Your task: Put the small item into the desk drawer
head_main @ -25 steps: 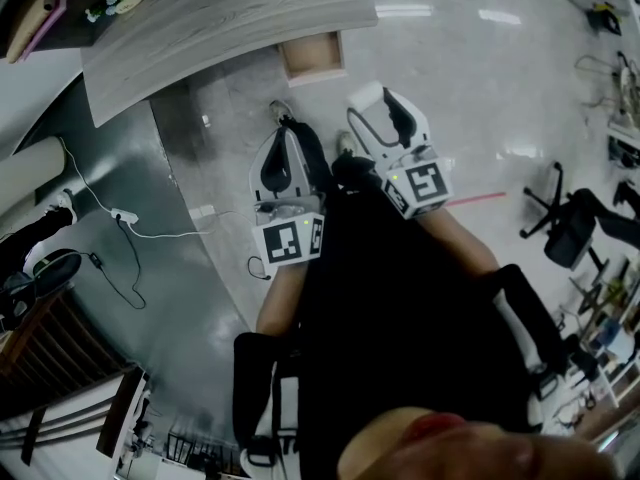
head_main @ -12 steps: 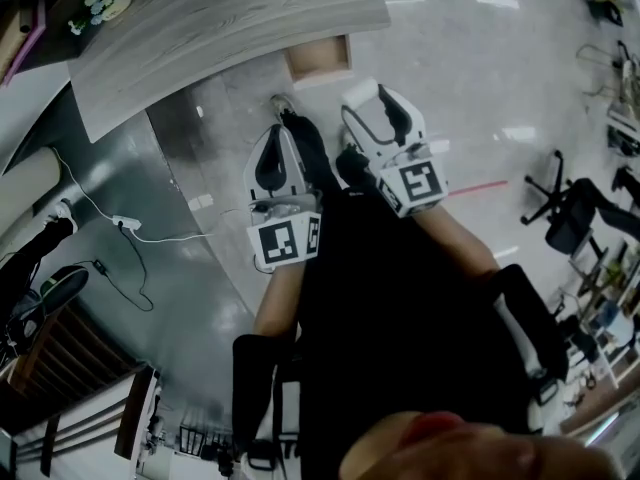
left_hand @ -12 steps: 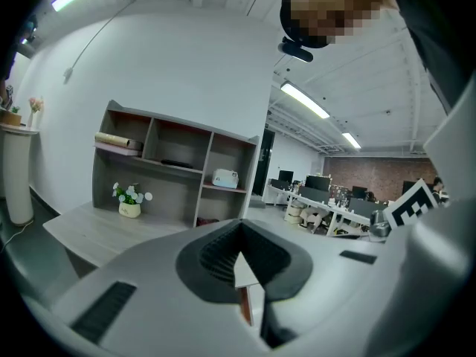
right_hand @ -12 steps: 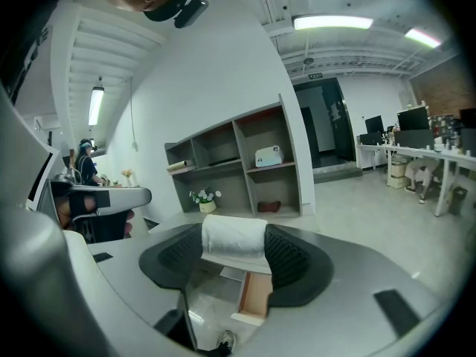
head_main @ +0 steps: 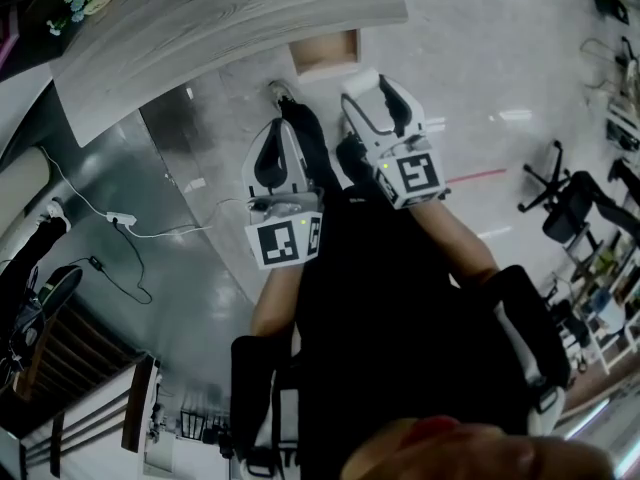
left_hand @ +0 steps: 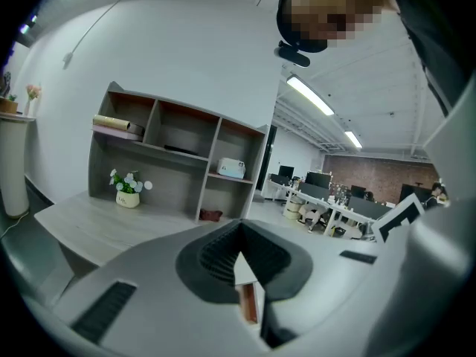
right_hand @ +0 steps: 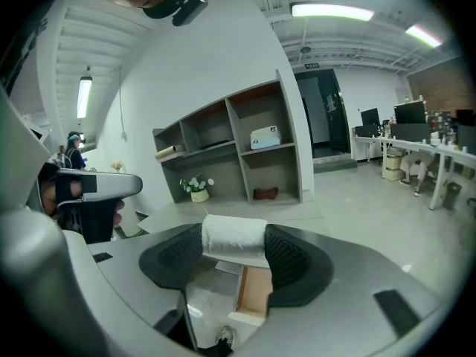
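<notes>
Right gripper clamps a crinkled white roll between ribbed black pads near the open wooden drawer; left gripper closed, empty.

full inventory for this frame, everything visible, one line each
desk: one, grey wood-grain, head view top left
drawer: one, light wood inside, open under desk edge
shelf unit: one, grey, brown insides, on desk
flower pot: one, white blooms, on desk by shelves' left end
white box: one, right-hand shelf
cable: one, white, floor left
office chair: one, black, floor right
small item: one, white roll, between right tool's jaws
left tool: one, shut, empty
right tool: one, shut on small item
</notes>
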The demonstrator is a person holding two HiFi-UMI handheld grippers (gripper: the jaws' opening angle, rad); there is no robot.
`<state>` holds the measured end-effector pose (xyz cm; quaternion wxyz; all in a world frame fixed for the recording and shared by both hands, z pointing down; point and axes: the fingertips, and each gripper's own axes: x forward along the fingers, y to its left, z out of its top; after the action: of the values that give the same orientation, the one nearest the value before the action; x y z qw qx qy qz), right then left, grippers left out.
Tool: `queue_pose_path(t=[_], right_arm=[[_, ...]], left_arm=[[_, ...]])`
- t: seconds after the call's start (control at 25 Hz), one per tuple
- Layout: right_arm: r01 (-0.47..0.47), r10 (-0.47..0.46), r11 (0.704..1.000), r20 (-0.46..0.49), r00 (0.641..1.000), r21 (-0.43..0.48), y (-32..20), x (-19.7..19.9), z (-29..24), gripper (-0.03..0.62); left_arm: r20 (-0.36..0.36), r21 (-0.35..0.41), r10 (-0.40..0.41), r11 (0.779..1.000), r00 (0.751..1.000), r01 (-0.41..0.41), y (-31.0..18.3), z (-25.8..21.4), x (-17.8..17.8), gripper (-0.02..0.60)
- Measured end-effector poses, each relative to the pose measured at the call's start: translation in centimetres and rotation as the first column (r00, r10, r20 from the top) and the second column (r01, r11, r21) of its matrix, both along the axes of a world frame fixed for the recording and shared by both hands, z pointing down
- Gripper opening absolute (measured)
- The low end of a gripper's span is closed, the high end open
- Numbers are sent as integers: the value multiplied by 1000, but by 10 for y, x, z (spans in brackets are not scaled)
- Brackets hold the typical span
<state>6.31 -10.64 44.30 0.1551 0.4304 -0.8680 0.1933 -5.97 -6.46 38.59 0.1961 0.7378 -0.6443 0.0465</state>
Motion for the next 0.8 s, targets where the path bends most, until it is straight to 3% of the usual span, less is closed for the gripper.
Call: queue_pose_path(t=[0.32, 0.8], right_arm=[[-35, 33, 998, -29, 999, -60, -14, -14, 49, 262], [-62, 44, 988, -126, 991, -144, -24, -18, 127, 262]], left_arm=[[-14, -13, 10, 1000, 1000, -10, -9, 22, -12, -2], [-72, -43, -38, 998, 997, 35, -20, 45, -25, -2]])
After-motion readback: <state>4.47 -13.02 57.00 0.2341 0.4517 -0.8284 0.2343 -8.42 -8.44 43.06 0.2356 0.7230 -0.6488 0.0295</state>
